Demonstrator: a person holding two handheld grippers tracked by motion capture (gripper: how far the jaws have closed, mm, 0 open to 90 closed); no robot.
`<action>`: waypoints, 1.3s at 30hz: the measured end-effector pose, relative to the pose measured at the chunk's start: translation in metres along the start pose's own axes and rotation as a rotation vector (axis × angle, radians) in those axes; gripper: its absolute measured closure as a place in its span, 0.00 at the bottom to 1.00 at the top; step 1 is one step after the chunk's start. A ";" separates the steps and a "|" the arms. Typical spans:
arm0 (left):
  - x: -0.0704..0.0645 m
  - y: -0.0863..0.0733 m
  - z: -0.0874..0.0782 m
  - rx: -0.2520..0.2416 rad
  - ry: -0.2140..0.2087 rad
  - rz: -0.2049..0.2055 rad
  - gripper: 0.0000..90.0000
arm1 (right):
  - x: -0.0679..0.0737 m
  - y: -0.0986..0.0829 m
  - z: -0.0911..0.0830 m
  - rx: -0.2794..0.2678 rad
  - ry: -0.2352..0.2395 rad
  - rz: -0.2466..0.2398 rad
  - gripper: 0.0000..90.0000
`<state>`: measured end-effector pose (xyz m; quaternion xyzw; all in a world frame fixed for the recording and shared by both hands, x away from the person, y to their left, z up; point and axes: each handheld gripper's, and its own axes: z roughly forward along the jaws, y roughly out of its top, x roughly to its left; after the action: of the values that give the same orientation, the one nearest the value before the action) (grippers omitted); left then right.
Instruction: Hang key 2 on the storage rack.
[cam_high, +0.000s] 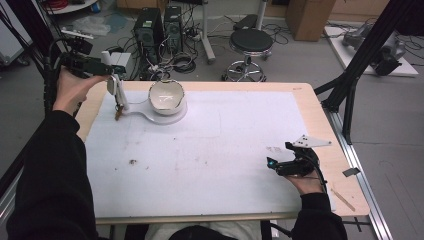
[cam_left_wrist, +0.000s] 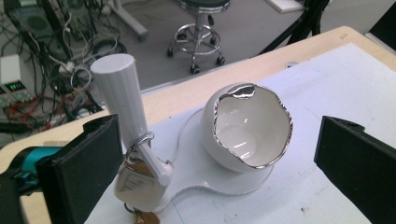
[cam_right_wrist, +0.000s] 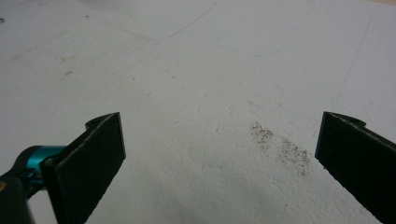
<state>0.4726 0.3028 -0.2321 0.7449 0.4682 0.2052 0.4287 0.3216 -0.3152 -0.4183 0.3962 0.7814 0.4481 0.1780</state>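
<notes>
your left gripper (cam_left_wrist: 210, 154) is the nearer one, jaws wide apart, hovering at the table's far left corner with the white pestle (cam_left_wrist: 122, 100) close against its left jaw. the pestle stands nearly upright, so its long axis runs up and down, just beside the silver-rimmed white bowl (cam_left_wrist: 250, 128). your right gripper (cam_high: 287, 162) sits well apart at the near right, jaws apart over the bare white mat (cam_right_wrist: 196, 84).

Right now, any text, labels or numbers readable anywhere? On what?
Nothing reads clearly.
Green digits on the meter on the floor: too blurred to read.
Tag hanging on the white peg: faint marks, unreadable.
Bowl and white mat: no text.
</notes>
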 end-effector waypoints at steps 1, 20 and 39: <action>0.000 -0.002 -0.001 0.000 -0.004 0.001 0.02 | 0.000 0.000 0.000 -0.003 -0.002 -0.005 0.01; -0.006 -0.041 -0.017 -0.057 -0.018 0.069 0.02 | 0.000 0.000 0.002 0.005 -0.003 0.000 0.01; -0.018 -0.079 -0.021 -0.073 -0.037 0.087 0.02 | 0.002 0.000 0.001 0.008 -0.006 0.000 0.01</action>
<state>0.4078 0.3113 -0.2847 0.7522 0.4195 0.2268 0.4548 0.3215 -0.3132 -0.4186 0.3982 0.7826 0.4439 0.1788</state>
